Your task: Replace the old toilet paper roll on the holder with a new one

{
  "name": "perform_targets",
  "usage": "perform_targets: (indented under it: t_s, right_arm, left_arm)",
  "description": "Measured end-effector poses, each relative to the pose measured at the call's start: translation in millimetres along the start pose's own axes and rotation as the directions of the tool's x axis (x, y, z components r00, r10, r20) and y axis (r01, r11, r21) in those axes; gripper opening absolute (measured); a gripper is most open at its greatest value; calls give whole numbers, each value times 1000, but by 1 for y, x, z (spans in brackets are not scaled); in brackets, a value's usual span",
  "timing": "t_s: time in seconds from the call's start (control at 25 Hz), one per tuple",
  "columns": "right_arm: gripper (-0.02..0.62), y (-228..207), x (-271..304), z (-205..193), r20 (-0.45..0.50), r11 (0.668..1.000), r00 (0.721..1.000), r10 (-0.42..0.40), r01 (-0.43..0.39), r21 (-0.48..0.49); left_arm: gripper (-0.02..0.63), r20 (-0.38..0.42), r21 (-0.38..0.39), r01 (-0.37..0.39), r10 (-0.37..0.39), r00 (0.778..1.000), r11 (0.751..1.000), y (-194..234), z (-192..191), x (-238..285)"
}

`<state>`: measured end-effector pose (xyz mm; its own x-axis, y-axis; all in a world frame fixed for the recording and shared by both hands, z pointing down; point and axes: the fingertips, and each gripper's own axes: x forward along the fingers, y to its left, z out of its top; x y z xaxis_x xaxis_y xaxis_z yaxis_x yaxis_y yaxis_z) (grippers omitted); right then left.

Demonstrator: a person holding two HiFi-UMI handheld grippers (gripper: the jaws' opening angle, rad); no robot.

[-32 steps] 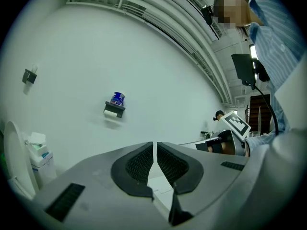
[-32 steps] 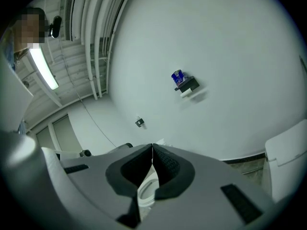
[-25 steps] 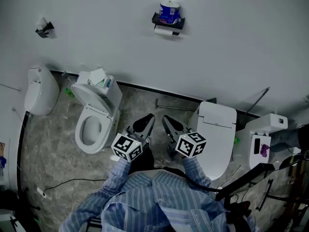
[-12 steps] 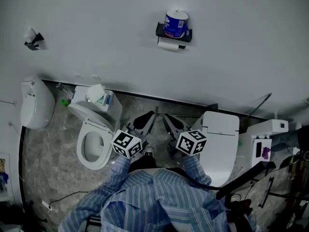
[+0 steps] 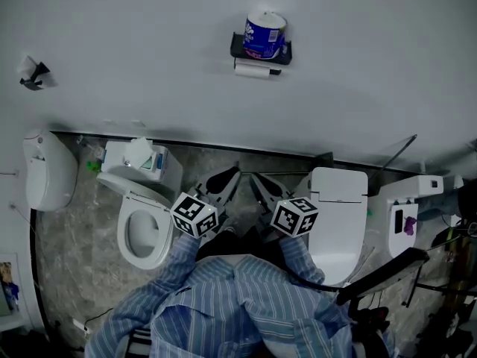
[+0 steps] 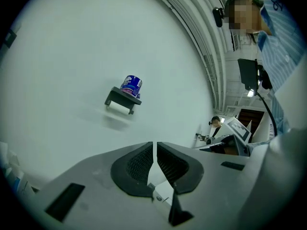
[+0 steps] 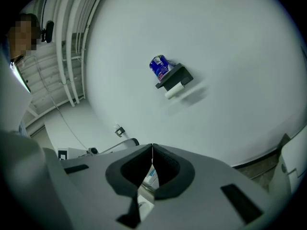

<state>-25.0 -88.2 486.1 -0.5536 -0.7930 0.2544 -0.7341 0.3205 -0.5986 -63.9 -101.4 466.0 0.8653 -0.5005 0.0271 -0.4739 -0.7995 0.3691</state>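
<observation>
A black wall holder (image 5: 260, 51) hangs high on the white wall. On its top shelf stands a new roll in blue wrapping (image 5: 264, 32), and the old white roll (image 5: 253, 70) hangs beneath. My left gripper (image 5: 231, 174) and right gripper (image 5: 253, 179) are side by side, well short of the wall, both shut and empty. In the left gripper view the blue roll (image 6: 131, 86) and holder (image 6: 123, 98) lie far ahead, above the shut left gripper (image 6: 154, 145). The right gripper view shows the blue roll (image 7: 159, 67), old roll (image 7: 173, 91) and shut right gripper (image 7: 152, 147).
An open toilet (image 5: 144, 230) stands on the floor at my left, with a tissue box (image 5: 138, 159) on its tank. A toilet with its lid down (image 5: 337, 215) is at my right. A white fixture (image 5: 45, 170) and a second small wall holder (image 5: 31, 73) are at far left.
Both grippers have travelled toward the wall together, staying shut. The toilets have slid lower and closer in the head view, and the holder sits a little lower.
</observation>
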Motion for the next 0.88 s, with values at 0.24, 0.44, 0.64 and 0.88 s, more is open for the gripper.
perform_targets:
  t_s: [0.24, 0.44, 0.64, 0.88]
  right_arm:
    - [5, -29, 8, 17, 6, 1000, 1000, -9, 9, 17]
    - [5, -60, 22, 46, -23, 1000, 1000, 21, -21, -2]
    - [5, -85, 33, 88, -49, 997, 997, 61, -63, -36]
    - [5, -108, 43, 117, -89, 991, 988, 123, -127, -46]
  left_arm:
    - [8, -19, -15, 9, -10, 1000, 1000, 10, -4, 29]
    - [9, 26, -51, -25, 26, 999, 998, 28, 4, 62]
    - [93, 70, -94, -66, 73, 995, 993, 46, 24, 104]
    - [120, 175, -224, -102, 143, 974, 969, 71, 44, 139]
